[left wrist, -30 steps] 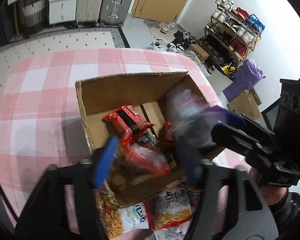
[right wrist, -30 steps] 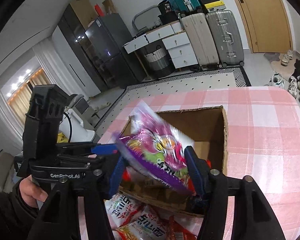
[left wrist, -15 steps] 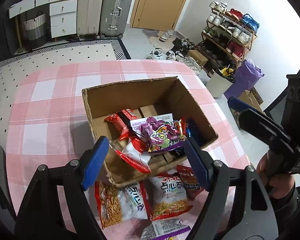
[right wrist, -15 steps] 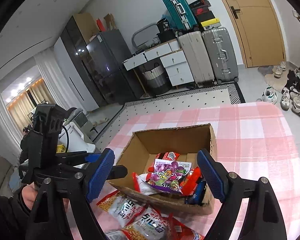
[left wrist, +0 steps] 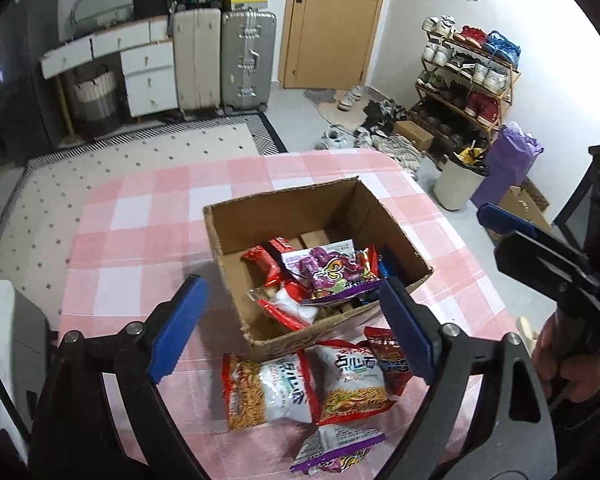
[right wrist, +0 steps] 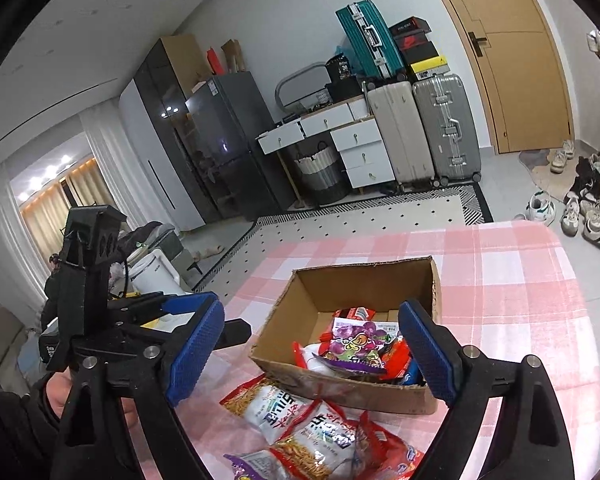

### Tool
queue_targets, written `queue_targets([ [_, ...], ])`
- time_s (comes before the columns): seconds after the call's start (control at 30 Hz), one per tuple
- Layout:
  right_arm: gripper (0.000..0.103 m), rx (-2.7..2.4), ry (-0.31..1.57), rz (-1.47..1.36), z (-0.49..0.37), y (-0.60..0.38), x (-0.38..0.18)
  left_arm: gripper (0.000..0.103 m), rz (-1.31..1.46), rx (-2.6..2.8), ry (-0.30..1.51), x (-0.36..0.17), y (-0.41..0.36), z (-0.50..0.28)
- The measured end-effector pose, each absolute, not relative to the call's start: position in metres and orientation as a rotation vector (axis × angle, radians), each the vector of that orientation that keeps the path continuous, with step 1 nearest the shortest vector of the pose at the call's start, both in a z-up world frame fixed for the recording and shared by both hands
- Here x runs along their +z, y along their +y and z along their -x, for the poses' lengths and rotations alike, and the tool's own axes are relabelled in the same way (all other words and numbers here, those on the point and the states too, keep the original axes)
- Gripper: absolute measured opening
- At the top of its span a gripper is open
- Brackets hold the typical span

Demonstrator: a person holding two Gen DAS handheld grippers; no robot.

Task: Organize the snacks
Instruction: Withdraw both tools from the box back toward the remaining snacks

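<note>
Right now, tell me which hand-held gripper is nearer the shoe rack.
Right. The right hand-held gripper is at the table's side facing the shoe rack; the left hand-held gripper is farther off, above the snack packets.

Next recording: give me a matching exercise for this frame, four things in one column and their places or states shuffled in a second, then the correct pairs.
Things:
1. purple snack bag
2. white noodle packet
3. cardboard box
4. left gripper

Places or states:
A. open, nothing between the fingers
B. lying on top of the snacks inside the box
C. flat on the tablecloth, in front of the box
D. standing on the pink checked tablecloth, top open

Pairs: 1-B, 2-C, 3-D, 4-A
</note>
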State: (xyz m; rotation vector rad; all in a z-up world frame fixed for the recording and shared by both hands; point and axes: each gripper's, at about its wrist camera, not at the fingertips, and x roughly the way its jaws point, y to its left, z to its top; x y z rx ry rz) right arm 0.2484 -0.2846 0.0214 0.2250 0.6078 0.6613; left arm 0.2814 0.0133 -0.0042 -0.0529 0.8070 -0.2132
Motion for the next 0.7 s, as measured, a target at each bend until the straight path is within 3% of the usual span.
queue_targets([
  [0.2, 0.093, 0.661, 0.589, -0.214, -0.229, -0.286, 0.031, 0.091, 0.030, -0.188, 0.759, 0.012, 0.011, -0.252],
  [0.3, 0.093, 0.656, 0.578, -0.211, -0.217, -0.288, 0.034, 0.102, 0.024, -0.175, 0.726, 0.019, 0.009, -0.235],
  [0.7, 0.096, 0.644, 0.548, -0.204, -0.171, -0.300, 0.041, 0.102, 0.027, -0.144, 0.668, 0.035, 0.010, -0.177],
])
